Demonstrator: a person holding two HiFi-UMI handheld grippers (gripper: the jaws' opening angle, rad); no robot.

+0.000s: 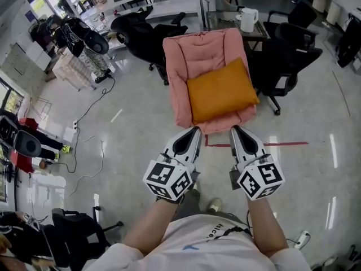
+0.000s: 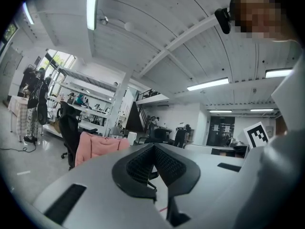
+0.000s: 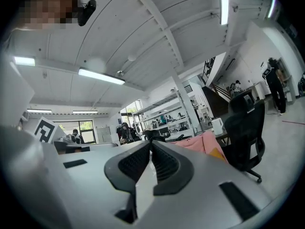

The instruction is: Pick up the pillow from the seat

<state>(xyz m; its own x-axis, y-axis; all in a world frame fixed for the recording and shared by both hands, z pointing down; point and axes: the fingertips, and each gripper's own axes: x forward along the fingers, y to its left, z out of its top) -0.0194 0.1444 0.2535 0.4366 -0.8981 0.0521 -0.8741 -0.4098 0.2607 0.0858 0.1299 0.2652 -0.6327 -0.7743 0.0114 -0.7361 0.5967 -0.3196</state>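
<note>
Head view: pillow (image 1: 221, 91) flat on seat (image 1: 183, 103), long axis left-right

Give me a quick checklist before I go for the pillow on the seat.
1. Orange pillow lying on the pink seat, nothing on top of it: ok.
2. Left gripper jaws apart for a grasp: not ok, shut.
3. Right gripper jaws apart: not ok, shut.
4. Both grippers empty: ok.
5. Tips at the pillow: not ok, both short of it.
</note>
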